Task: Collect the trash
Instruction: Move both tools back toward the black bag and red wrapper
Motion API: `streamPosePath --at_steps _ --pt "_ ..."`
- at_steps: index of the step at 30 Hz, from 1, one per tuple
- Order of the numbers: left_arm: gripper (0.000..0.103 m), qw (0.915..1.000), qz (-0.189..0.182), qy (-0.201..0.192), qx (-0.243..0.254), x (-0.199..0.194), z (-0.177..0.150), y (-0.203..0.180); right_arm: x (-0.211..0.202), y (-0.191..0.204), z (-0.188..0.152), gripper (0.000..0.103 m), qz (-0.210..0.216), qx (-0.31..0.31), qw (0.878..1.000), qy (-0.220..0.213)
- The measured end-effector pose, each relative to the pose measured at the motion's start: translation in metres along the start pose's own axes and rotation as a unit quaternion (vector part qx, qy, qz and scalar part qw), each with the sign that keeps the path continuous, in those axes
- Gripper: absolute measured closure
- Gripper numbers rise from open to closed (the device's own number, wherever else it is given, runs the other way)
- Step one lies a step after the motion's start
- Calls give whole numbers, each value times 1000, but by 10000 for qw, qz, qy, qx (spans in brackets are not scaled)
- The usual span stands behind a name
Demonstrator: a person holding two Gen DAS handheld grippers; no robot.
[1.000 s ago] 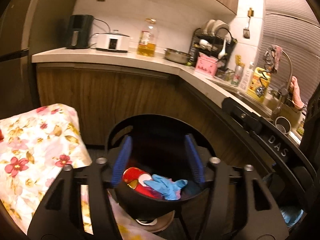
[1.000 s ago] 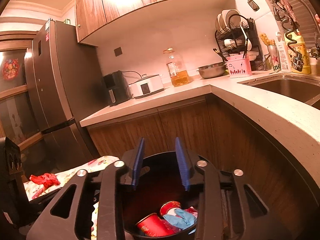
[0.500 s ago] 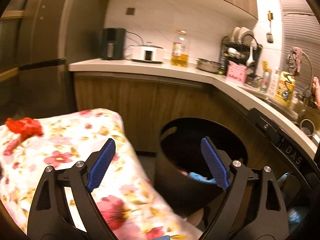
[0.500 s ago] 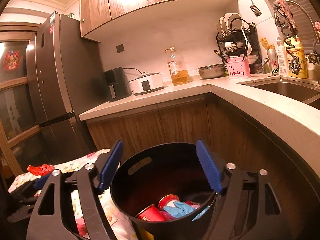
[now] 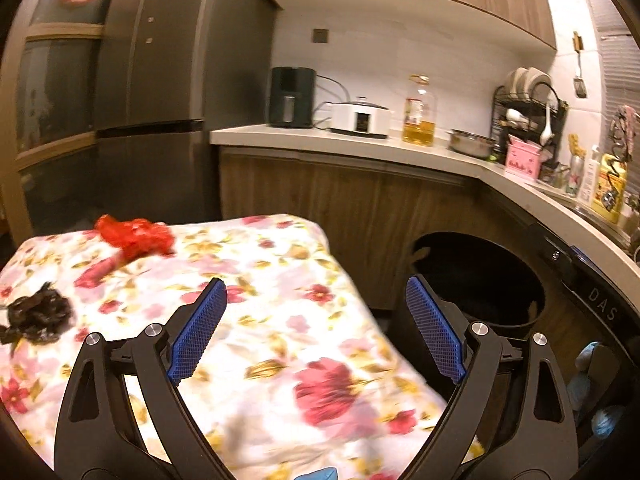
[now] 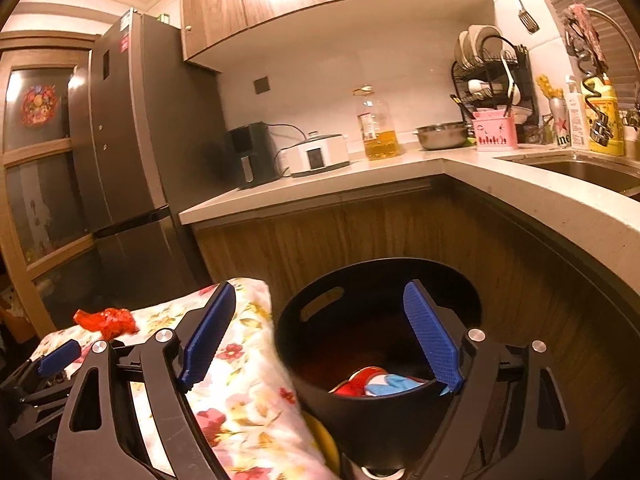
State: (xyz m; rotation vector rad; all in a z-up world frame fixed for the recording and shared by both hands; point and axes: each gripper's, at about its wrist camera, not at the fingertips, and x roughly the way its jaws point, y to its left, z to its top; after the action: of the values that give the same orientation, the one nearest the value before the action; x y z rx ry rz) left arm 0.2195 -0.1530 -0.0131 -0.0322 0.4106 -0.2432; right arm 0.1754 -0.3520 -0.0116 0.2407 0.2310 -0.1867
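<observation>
Both the left gripper [image 5: 316, 330] and right gripper [image 6: 324, 334] are spread wide with nothing in them, over the near floral cloth [image 5: 280, 320], black bin [image 6: 360, 400] on the right holding red and blue trash, black wad [image 5: 38, 316] left, red wad [image 5: 134, 236] farther back.

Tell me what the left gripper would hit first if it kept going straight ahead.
Probably the flowered cloth: the open left gripper points across it, toward its far edge near the black bin. Depth is unclear.
</observation>
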Motion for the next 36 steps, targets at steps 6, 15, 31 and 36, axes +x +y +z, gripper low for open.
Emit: streamPosePath --at_steps 6,15,31,36 --pt "14 9991 386 -133 -73 -18 -5 35 -1 28 -11 19 148 -60 9998 72" --pt "14 9912 1282 -168 -292 -37 -23 111 5 86 -28 19 676 -257 9971 225" --pt "14 9604 2626 -47 -929 -44 -41 259 21 177 -51 19 1444 -515 9871 458" --pt "14 9586 2585 106 -1185 -35 -40 286 30 206 -55 20 1635 -619 9834 491"
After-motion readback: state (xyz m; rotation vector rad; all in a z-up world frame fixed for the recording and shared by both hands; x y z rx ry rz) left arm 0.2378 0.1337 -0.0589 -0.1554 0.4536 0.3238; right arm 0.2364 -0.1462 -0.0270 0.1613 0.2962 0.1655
